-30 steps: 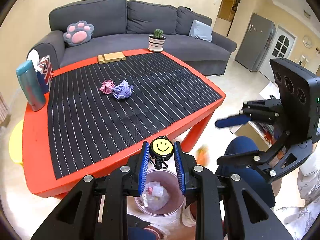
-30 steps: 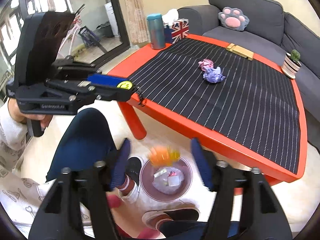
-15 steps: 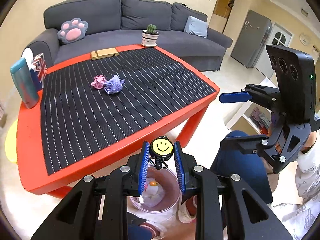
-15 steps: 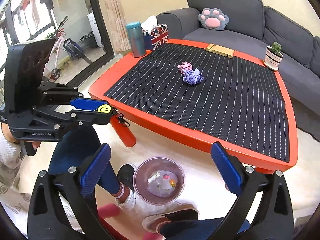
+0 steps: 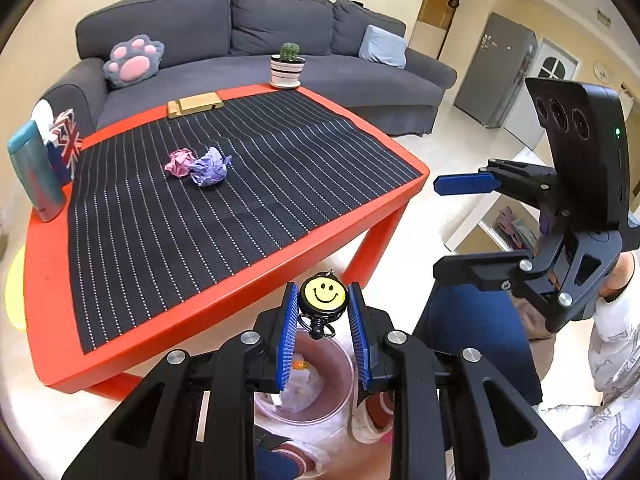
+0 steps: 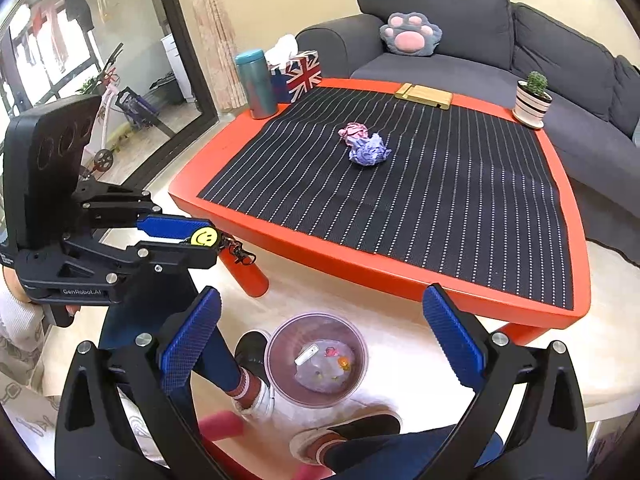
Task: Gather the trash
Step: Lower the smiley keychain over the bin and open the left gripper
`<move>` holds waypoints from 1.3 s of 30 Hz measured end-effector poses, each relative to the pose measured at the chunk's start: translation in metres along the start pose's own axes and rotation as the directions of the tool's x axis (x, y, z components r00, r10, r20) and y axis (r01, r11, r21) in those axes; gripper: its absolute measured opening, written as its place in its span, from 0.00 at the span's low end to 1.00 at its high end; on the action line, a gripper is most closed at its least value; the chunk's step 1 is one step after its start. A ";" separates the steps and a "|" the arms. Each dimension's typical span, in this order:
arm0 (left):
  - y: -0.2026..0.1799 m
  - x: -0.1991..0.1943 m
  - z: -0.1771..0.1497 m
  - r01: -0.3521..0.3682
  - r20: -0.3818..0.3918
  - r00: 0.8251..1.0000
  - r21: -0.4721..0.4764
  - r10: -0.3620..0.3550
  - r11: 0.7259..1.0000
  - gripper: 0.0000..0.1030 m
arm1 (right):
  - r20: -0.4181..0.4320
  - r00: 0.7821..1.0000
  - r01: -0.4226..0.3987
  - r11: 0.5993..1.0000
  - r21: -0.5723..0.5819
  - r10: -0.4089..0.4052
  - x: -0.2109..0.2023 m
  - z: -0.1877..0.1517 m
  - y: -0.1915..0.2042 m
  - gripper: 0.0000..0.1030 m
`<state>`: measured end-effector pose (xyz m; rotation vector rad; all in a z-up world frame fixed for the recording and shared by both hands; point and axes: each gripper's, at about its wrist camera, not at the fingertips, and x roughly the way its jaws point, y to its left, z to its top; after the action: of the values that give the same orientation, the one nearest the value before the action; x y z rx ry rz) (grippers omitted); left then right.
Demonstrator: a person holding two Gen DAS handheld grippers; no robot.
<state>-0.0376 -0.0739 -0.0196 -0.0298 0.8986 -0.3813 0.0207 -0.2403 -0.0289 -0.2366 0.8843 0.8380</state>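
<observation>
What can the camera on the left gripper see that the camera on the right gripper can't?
Only the left wrist view shows the grey fridge, the white door and a light blue pillow on the sofa.

Only the right wrist view shows the glass patio door, with a bike outside.

Both show the red table, the pink paper ball and purple paper ball on it, the cactus, the bin on the floor, and the smiley badge pinched in the left gripper. The right gripper is open and holds nothing.
</observation>
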 end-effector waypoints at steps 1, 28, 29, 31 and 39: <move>-0.001 0.000 0.000 0.000 -0.001 1.000 0.001 0.000 1.000 0.24 | 0.002 1.000 0.002 1.000 0.002 -0.002 -0.001 0.000 -0.001 0.96; -0.003 0.009 -0.001 -0.003 0.006 1.000 -0.007 0.003 1.000 0.87 | 0.020 1.000 0.023 0.999 0.049 -0.024 -0.006 -0.001 -0.017 0.96; -0.003 0.009 -0.001 -0.006 0.007 1.000 -0.012 0.006 1.000 0.87 | 0.019 1.000 0.023 0.999 0.050 -0.024 -0.005 -0.001 -0.017 0.96; 0.000 0.009 -0.001 -0.019 0.010 1.000 -0.022 0.019 1.000 0.91 | 0.017 1.000 0.022 0.999 0.049 -0.023 -0.004 -0.001 -0.017 0.96; 0.007 0.006 -0.001 -0.053 0.024 0.998 -0.051 0.055 0.997 0.93 | 0.008 1.000 0.017 0.999 0.048 -0.018 0.000 -0.002 -0.015 0.96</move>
<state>-0.0327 -0.0689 -0.0259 -0.0563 0.8822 -0.3074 0.0304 -0.2513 -0.0329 -0.1985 0.8926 0.8001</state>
